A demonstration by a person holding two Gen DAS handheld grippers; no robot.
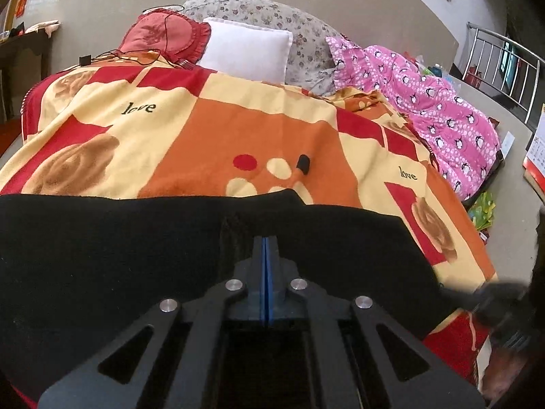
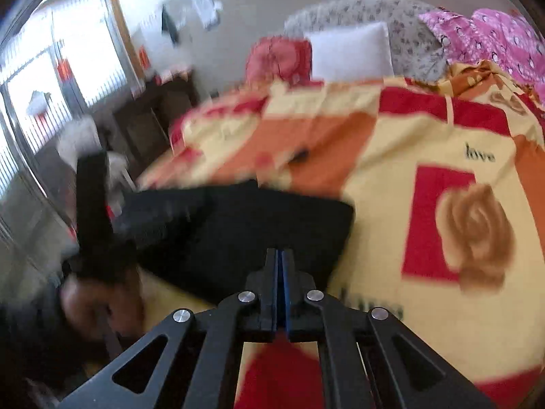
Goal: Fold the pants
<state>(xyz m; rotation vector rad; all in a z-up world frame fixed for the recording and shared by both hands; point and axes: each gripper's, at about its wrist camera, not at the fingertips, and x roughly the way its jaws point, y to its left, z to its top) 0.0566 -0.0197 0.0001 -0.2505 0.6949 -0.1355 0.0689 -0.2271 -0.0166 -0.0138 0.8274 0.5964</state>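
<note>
Left wrist view: the black pants [image 1: 136, 255] lie as a broad dark band across the near edge of the bed's patterned blanket [image 1: 211, 129], and the left tool [image 1: 265, 243] sits over them with its blue pads pressed together, whether pinching cloth I cannot tell. Right wrist view (blurred): the pants [image 2: 259, 231] appear as a compact, roughly rectangular slab, so folding looks well advanced, perhaps one fold or tidying left; the right tool [image 2: 281, 255] is clenched, apparently on nothing.
</note>
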